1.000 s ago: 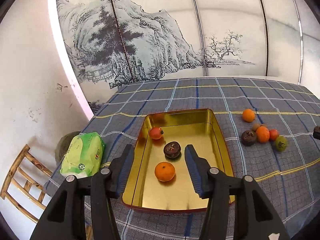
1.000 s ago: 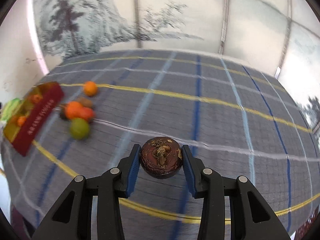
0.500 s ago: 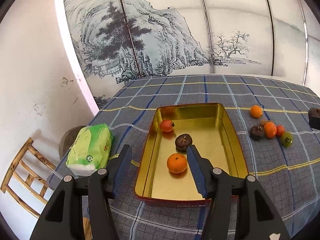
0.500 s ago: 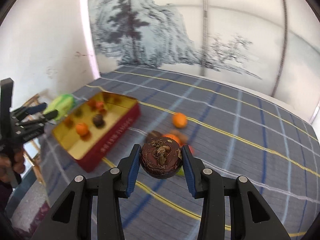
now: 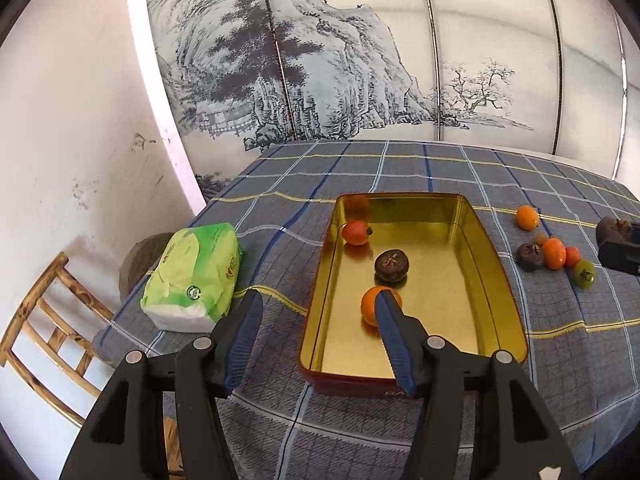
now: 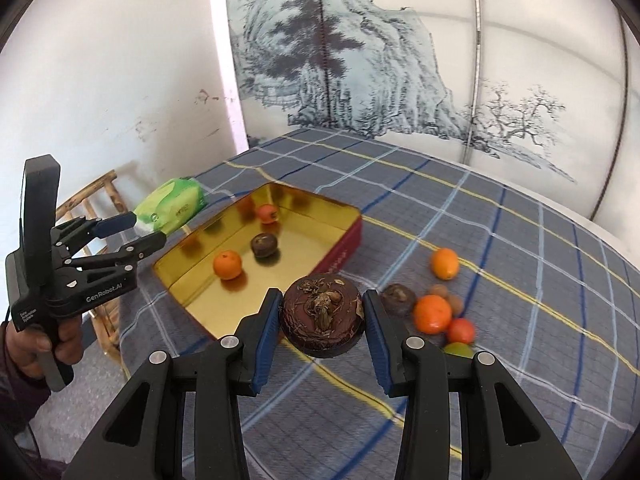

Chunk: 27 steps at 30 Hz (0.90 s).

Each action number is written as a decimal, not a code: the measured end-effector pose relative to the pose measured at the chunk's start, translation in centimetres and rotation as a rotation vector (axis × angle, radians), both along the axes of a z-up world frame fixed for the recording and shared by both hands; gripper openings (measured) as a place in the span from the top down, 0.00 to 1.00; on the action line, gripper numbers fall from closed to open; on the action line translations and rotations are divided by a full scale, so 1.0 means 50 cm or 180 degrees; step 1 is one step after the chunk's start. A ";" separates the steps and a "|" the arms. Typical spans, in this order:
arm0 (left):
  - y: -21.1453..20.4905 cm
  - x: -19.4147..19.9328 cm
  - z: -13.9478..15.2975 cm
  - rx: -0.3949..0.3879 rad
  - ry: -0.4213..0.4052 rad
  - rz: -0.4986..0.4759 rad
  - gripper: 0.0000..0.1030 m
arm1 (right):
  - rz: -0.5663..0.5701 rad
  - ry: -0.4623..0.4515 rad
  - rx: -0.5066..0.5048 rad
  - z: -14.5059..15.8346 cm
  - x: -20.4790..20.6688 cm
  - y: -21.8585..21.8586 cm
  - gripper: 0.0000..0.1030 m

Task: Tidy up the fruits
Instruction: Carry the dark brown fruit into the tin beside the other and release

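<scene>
My right gripper (image 6: 322, 316) is shut on a dark brown mangosteen (image 6: 322, 320), held in the air just right of the gold tin tray (image 6: 320, 208). The tray (image 5: 492, 264) holds an orange (image 5: 374, 304), a brown mangosteen (image 5: 391, 266) and a red tomato (image 5: 356, 233). My left gripper (image 5: 318, 322) is open and empty over the tray's near left corner; it also shows in the right wrist view (image 6: 140, 232). A cluster of loose fruits (image 6: 434, 312) lies on the cloth right of the tray, with a lone orange (image 6: 445, 263) behind it.
A green tissue pack (image 5: 194, 276) lies at the table's left edge. A wooden chair (image 5: 44, 336) stands below it by the white wall. A painted screen stands behind the checked tablecloth (image 5: 400, 168).
My right gripper has swung left with the mangosteen, from open cloth toward the tray's right side. My left gripper has drifted left and back, off the tray's middle.
</scene>
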<state>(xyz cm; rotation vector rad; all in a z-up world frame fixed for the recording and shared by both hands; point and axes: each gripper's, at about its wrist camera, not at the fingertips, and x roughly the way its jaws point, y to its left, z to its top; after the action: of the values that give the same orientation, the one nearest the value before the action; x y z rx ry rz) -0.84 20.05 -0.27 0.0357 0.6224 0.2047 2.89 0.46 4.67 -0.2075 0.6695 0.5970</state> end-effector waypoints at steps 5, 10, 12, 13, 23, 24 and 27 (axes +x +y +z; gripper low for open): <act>0.020 -0.008 -0.006 -0.0038 0.0014 0.0060 0.46 | 0.0138 0.0029 -0.0043 -0.006 0.007 0.045 0.59; 0.033 -0.012 -0.006 -0.0042 0.0012 0.0109 0.46 | 0.0262 0.0079 -0.0054 -0.018 0.026 0.091 0.59; 0.036 -0.013 -0.006 -0.0038 0.0011 0.0126 0.46 | 0.0314 0.0111 -0.0072 -0.025 0.039 0.114 0.59; 0.038 -0.014 -0.006 -0.0035 0.0011 0.0129 0.45 | 0.0334 0.0126 -0.0088 -0.030 0.046 0.124 0.59; 0.048 -0.014 -0.014 -0.0006 0.0023 0.0160 0.42 | 0.0342 0.0306 -0.0283 -0.086 0.116 0.187 0.59; 0.050 -0.014 -0.016 -0.0012 0.0027 0.0161 0.41 | 0.0345 0.0321 -0.0293 -0.090 0.120 0.192 0.59; 0.058 -0.013 -0.022 -0.0028 0.0047 0.0171 0.40 | 0.0363 0.0330 -0.0347 -0.101 0.129 0.209 0.59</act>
<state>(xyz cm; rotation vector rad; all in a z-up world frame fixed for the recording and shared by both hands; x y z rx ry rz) -1.50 22.94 -1.38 0.0121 0.6395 0.2540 9.36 10.90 -0.36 -0.3196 0.7954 0.6846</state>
